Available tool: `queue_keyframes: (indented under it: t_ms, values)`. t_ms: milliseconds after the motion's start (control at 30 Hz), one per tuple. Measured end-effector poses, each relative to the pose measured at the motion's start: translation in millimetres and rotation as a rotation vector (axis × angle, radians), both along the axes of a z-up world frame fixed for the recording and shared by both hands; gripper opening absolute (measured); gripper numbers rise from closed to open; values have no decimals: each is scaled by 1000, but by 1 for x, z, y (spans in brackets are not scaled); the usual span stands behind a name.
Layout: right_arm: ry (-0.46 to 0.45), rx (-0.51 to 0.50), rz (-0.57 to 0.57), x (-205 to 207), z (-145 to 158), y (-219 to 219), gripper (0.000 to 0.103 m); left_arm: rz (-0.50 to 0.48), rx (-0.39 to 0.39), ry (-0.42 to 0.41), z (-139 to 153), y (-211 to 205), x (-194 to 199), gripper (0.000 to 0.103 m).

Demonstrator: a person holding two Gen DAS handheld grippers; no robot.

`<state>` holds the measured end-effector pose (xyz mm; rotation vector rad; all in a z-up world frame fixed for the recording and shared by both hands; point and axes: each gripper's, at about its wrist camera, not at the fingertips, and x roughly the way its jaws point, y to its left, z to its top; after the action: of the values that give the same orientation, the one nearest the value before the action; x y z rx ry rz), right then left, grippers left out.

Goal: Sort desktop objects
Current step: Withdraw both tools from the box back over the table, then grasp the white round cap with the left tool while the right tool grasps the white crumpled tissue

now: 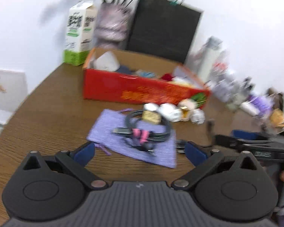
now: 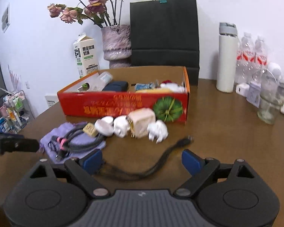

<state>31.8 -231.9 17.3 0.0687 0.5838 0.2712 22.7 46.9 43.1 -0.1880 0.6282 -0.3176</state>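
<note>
Red cardboard box [image 2: 123, 105] on the wooden table [image 2: 227, 141]: open-topped, containing a dark pouch [image 2: 116, 86], a white bottle [image 2: 102, 80] and small mixed items. Chargers [image 2: 142, 125] lie just before it; coiled cables [image 1: 147, 126] rest on a purple cloth [image 1: 108, 130]. Left gripper [image 1: 140, 151] and right gripper [image 2: 142, 159]: jaws wide, holding nothing.

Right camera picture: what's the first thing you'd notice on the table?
The big red box in the middle of the brown table, full of odds and ends. In front of it sits a cluster of white chargers, beside a purple pouch with coiled cables on top. Behind, dried roses stand in a pink vase.
</note>
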Motion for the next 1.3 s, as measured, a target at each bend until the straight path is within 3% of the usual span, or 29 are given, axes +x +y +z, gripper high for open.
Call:
queue_keyframes:
  t_ms: [100, 200, 333, 467, 667, 733, 867, 967, 1033, 1100, 1133, 1200, 1300]
  values:
    - [1, 85, 33, -5, -6, -1, 90, -9, -9, -56, -5, -2, -4, 103]
    - [-49, 62, 11, -10, -3, -1, 90, -1, 11, -75, -4, -9, -5, 103]
    - [-1, 62, -74, -7, -11, -7, 90, -17, 68, -117, -5, -22, -15, 103]
    - [-13, 82, -82, -10, -11, -11, 90, -25, 116, -113, -9, -30, -17, 103]
    - [-29, 57, -81, -12, -11, -7, 87, -11, 106, -137, -4, -31, -15, 103]
    - [-27, 70, -67, -9, -10, -8, 83, -30, 130, -140, 5, -38, -6, 103]
    - [-15, 49, -32, 6, -2, -7, 68, -111, 264, -116, 22, -66, 27, 102]
    - [-13, 10, -4, 33, 8, -6, 64, -141, 360, -68, 22, -92, 60, 96]
    - [20, 8, -3, 59, 8, -8, 62, -173, 419, -117, 20, -104, 75, 93]
    - [59, -16, -12, 81, 2, -8, 49, -218, 413, -129, 13, -109, 93, 88]
    - [68, -30, -20, 89, -1, -7, 47, -217, 412, -105, 8, -110, 103, 85]
    - [81, -31, -31, 100, -9, -9, 42, -212, 416, -55, -1, -109, 121, 69]
    - [96, 1, -29, 106, -18, -13, 37, -235, 366, -15, -10, -101, 132, 61]
